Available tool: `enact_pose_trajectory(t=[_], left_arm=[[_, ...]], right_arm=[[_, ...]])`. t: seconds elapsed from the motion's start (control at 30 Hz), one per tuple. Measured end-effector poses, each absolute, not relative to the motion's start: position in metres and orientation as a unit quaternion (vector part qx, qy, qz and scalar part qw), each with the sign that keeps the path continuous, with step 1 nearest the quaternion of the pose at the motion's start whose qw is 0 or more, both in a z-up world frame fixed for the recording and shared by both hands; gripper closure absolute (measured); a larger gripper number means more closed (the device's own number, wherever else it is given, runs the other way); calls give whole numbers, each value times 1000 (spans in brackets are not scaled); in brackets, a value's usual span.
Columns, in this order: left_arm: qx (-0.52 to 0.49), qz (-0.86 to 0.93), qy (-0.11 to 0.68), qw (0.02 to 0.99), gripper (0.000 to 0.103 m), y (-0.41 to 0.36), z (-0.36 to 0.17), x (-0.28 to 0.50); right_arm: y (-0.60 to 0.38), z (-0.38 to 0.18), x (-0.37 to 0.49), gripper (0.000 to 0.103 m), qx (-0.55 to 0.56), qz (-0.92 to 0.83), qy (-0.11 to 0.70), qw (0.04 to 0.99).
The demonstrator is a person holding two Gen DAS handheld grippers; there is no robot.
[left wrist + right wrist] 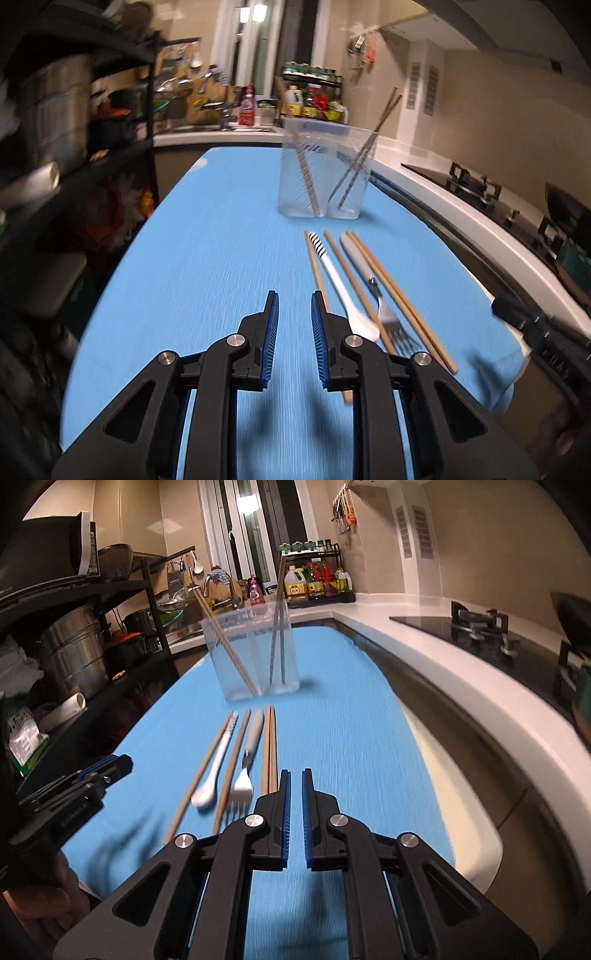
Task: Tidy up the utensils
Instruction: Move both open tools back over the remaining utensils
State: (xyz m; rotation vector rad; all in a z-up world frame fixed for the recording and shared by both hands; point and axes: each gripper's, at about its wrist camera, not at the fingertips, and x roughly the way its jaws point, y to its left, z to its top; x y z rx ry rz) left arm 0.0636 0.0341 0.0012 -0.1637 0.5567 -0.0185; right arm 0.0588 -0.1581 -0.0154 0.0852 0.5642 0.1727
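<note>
A clear two-compartment holder (325, 170) (255, 653) stands on the blue mat (207, 240) (340, 720) with a wooden chopstick in its left part and two grey chopsticks in its right part. In front of it lie a white spoon (345, 291) (218, 764), a grey-handled fork (373, 284) (247, 760) and several wooden chopsticks (399, 295) (269, 749). My left gripper (293, 295) is open and empty, just left of the utensils. My right gripper (294, 773) is slightly open and empty, just right of them; it also shows in the left wrist view (532, 321).
A black shelf rack with pots (74, 657) stands to the left of the mat. A white counter (443, 653) with a gas hob (480, 627) runs along the right. A sink and bottle rack (317, 579) are at the back.
</note>
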Motion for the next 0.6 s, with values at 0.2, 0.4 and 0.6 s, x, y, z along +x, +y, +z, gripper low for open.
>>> enact_pose_trajectory(t=[0.2, 0.4, 0.6], left_arm=[[-40, -24, 275, 960, 84, 11, -28, 34], [-34, -27, 265, 963, 84, 6, -31, 39], [-11, -35, 269, 962, 70, -11, -39, 38]], right_arm=[[-156, -36, 59, 93, 38, 94, 283, 954], [-148, -37, 64, 93, 27, 106, 287, 952], [-142, -45, 66, 93, 10, 107, 301, 948]])
